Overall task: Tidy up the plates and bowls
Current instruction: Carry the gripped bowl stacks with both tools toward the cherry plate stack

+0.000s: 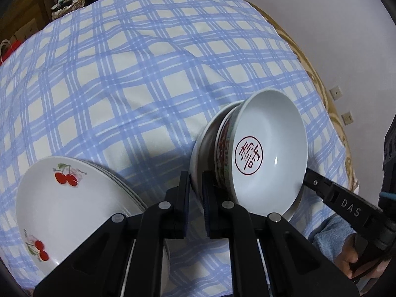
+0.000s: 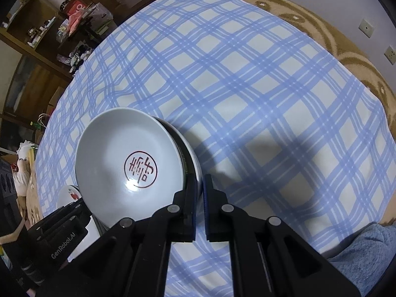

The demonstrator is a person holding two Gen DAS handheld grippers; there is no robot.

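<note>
A white bowl with a red seal mark sits nested in a patterned bowl, which sits on a white plate. My left gripper is shut on that plate's near rim. My right gripper is shut on the plate's opposite rim; in the left wrist view the right gripper meets the stack's far side. The left gripper shows at the stack's lower left. A stack of cherry-print plates lies to the left. I cannot tell whether the held stack touches the cloth.
A blue plaid cloth covers the surface, over a brown patterned cover near a wall with sockets. Cluttered wooden shelves stand at the far left. A person's hand and blue sleeve hold the right gripper.
</note>
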